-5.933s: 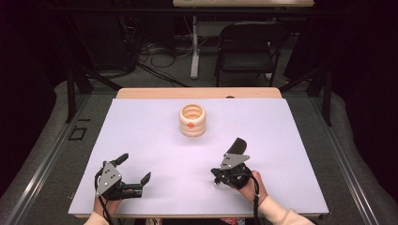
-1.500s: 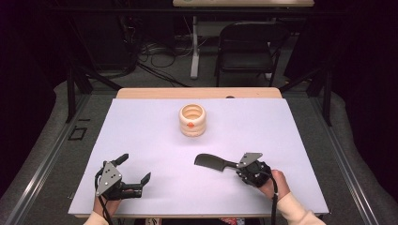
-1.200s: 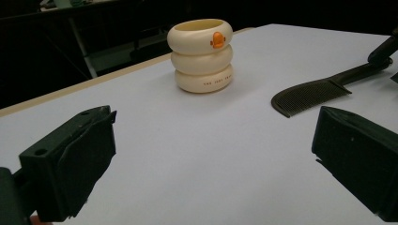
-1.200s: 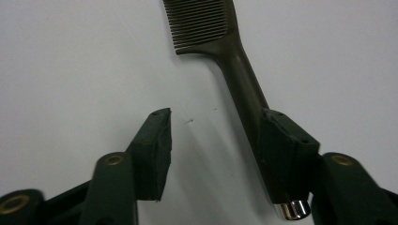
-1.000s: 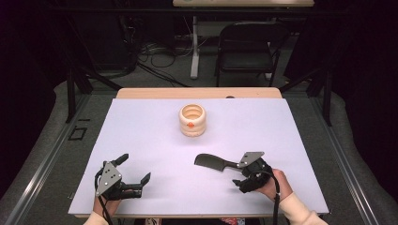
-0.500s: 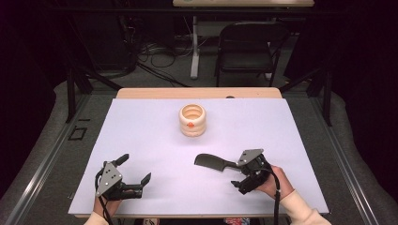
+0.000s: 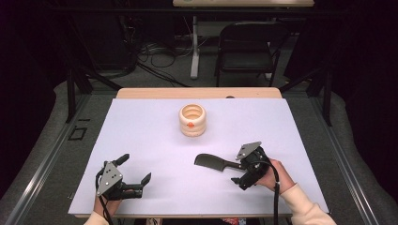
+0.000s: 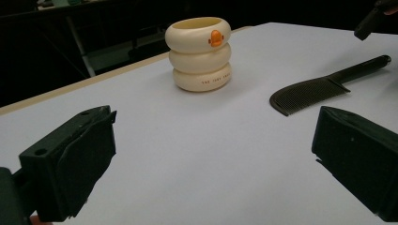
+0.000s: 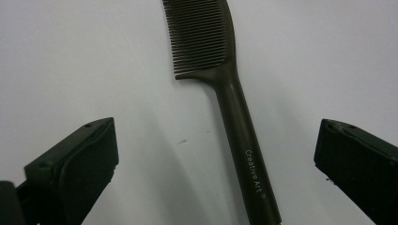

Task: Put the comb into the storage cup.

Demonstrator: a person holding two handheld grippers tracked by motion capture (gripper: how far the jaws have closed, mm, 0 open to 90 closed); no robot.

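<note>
High view: a black comb (image 7: 215, 163) lies flat on the white tabletop (image 7: 141, 136), right of centre and nearer the person than the cream cup (image 7: 192, 120) of stacked rings. Its long axis runs across the tabletop, toothed head to the left, handle reaching right to the right gripper (image 7: 240, 174). That gripper sits at the handle's end with its jaws apart; they have just been opening, and the comb rests on the tabletop, not held. The left gripper (image 7: 135, 172) rests well apart at the near left, jaws also apart and bare. The right hand is plainly the nearer one to the comb.

Left gripper view: the cup stands upright ahead, with an orange mark near its rim and small lettering on the bottom ring. The comb lies to its right, fine teeth facing the camera, handle pointing away toward the far right.

Right gripper view: the comb's handle runs up between the two wide-open jaws, nearer the right one but touching neither. It bears pale lettering, and the teeth sit along the left edge of the curved head.
</note>
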